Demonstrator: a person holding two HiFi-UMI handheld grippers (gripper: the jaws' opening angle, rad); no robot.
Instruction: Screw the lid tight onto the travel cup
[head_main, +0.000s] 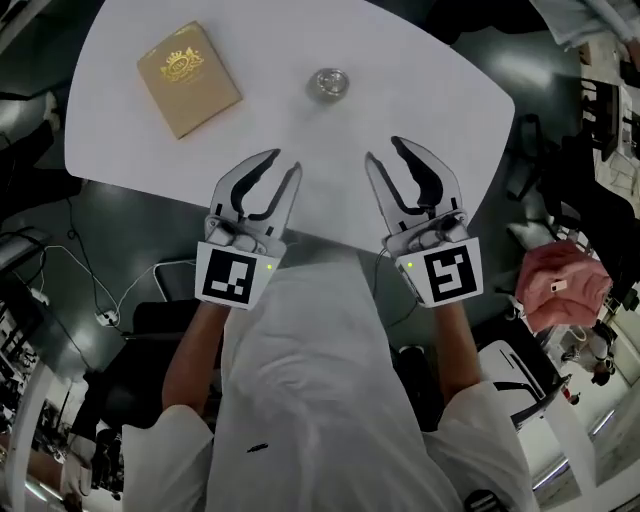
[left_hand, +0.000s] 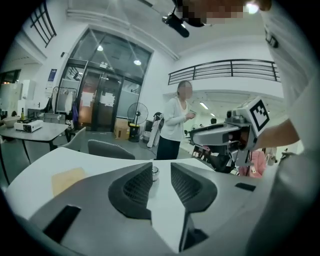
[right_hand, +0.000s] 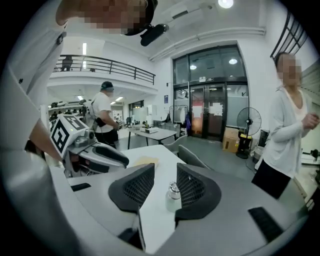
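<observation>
Left hand-held gripper (head_main: 283, 165) and right hand-held gripper (head_main: 384, 152) hover over the near edge of the white worktop (head_main: 430, 90), both w/ jaws only narrowly apart and nothing between them. The small clear travel cup (head_main: 328, 83) stands alone mid-worktop, well ahead of both; its lid seems to sit on top, but I can't tell if it's threaded. My worry: the cup looks light & unanchored, so twisting the lid before the other gripper clamps the body would prob. spin or tip it, and jaws this narrow could knock it over on approach.
</observation>
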